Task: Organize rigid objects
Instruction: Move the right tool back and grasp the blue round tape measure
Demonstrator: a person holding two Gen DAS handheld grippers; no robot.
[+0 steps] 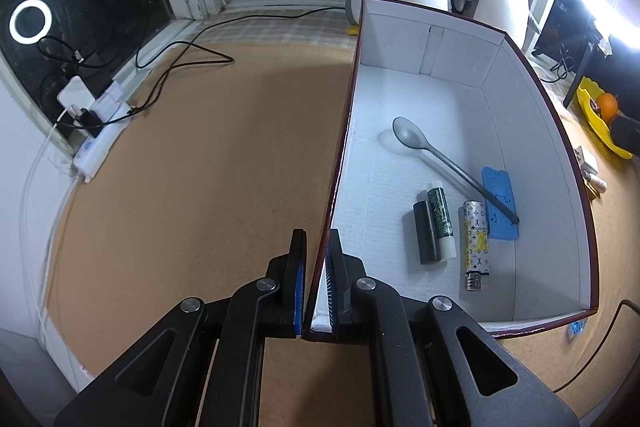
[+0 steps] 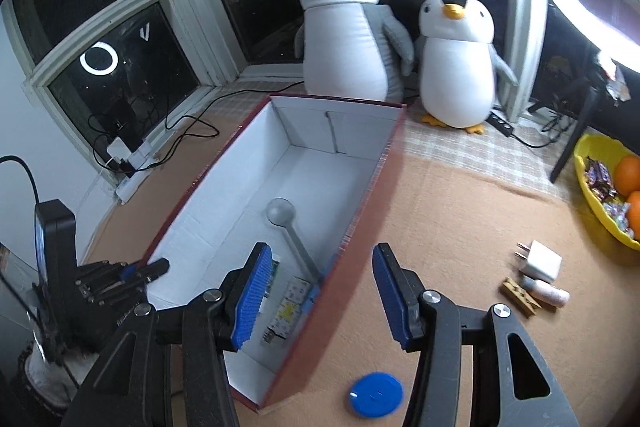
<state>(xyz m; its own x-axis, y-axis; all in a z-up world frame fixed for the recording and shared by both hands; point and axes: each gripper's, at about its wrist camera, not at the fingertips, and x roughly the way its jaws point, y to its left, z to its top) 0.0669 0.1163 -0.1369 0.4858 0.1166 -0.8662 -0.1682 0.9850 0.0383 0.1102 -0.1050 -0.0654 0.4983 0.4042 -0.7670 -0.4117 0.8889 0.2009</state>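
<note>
The box (image 1: 460, 95) wall was pinched near its corner by the left gripper (image 1: 316, 267); bare mat (image 1: 200, 167) lay left of it. The right gripper (image 2: 320, 291) was held part open and empty above the box's right wall. A blue disc (image 2: 375, 394), plug (image 2: 540, 261) and clothespin (image 2: 520, 297) lay outside. Inside were seen a spoon (image 1: 440, 163), lighter (image 1: 476, 243), 2 tubes (image 1: 434, 227) and a blue card (image 1: 500, 203).

Tan tabletop (image 2: 460, 219). Carries white-lined box (image 2: 362, 187), blue disc (image 2: 375, 394), white plug (image 2: 540, 261), wooden clothespin (image 2: 520, 297), yellow bowl (image 2: 588, 195). Penguin plushes (image 2: 348, 39) at the back.
</note>
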